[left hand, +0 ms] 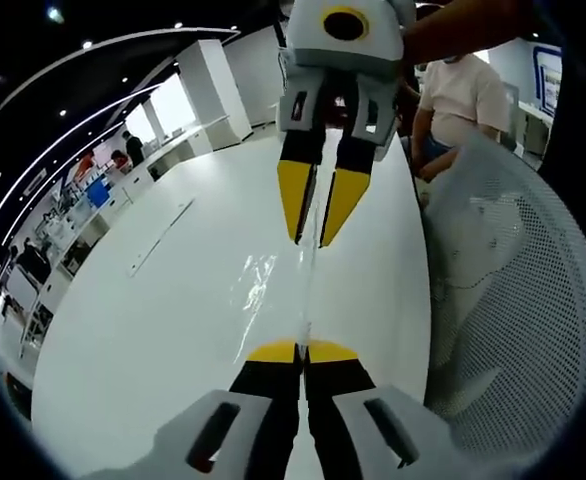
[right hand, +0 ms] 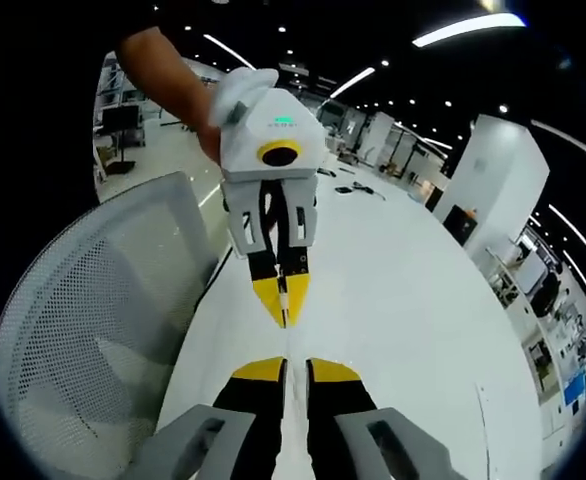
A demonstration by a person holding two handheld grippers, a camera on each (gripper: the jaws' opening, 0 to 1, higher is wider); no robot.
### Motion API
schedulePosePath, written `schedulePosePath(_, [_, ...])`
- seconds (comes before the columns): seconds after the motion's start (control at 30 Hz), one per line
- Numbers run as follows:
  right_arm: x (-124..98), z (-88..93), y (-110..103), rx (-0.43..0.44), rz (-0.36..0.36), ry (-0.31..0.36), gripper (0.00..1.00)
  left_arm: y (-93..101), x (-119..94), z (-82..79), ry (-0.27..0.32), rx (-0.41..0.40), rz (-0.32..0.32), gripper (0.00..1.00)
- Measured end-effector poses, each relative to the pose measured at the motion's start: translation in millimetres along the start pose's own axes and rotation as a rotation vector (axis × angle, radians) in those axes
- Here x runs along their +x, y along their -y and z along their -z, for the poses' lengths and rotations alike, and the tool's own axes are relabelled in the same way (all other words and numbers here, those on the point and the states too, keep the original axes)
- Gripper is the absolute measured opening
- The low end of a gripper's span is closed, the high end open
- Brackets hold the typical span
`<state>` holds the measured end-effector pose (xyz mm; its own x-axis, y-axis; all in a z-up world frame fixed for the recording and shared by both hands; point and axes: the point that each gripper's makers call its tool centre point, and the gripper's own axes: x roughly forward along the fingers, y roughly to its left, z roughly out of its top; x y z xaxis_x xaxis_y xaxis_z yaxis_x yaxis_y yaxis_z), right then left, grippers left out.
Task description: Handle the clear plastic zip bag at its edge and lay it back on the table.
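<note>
— Well, what does the left gripper view show?
— The left gripper (left hand: 302, 351) has its yellow-tipped fingers clenched on an edge of the clear plastic zip bag (left hand: 273, 285), stretched above the long white worktop (left hand: 153, 330) to the right gripper (left hand: 319, 236).
— And the right gripper view?
— The right gripper (right hand: 284, 366) pinches the bag's opposite edge; the left gripper (right hand: 283, 318) faces it beside a white mesh chair back (right hand: 93, 310).

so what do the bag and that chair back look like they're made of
The zip bag looks like thin clear glossy plastic film: the white table shows through it and light glints off its creases. The chair back looks like white woven mesh, with fine holes, probably fabric or plastic.
</note>
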<state>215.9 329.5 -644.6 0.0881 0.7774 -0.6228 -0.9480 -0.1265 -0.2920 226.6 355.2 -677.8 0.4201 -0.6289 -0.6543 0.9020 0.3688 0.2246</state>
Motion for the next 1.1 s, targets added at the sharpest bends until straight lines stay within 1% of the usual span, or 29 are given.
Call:
schedulePosePath(0.1, [5.6,-5.7,-1.0,-0.008,-0.014,0.006,0.03,2.3,0.6,-4.7,0.004,0.002,0.004,0.0])
schedulePosePath(0.27, [16.3,-8.5,-6.5,0.005,-0.037,0.013,0.03,3.7,4.6,-1.9,0.0,0.006,0.011,0.0])
schedulePosePath(0.33, [20.5,-8.5,-11.0,0.007,-0.049,0.013,0.03,5.7,5.9,1.4,-0.013,-0.007,0.021,0.0])
schedulePosePath(0.47, [26.1,-6.5,-17.4,0.009,-0.068,0.004,0.04,6.9,5.5,0.7,-0.005,-0.024,0.024,0.0])
schedulePosePath(0.67, [31.2,-9.5,-17.1,0.013,-0.065,0.009,0.04,8.3,5.4,-4.4,0.007,-0.017,0.028,0.0])
schedulePosePath(0.77, [33.4,-12.1,-17.0,0.007,-0.069,0.012,0.03,10.1,5.4,-6.5,0.011,0.007,0.03,0.0])
schedulePosePath(0.83, [33.8,-11.7,-17.2,0.001,-0.071,0.008,0.0,9.2,5.4,-5.7,0.012,0.014,0.03,0.0])
schedulePosePath(1.0, [34.9,-12.4,-17.0,0.003,-0.073,0.0,0.0,10.1,4.7,-3.1,0.018,0.007,0.026,0.0])
schedulePosePath(1.1, [36.9,-11.7,-17.2,0.007,-0.08,-0.02,0.0,9.5,3.4,-1.5,0.004,0.008,0.015,0.0])
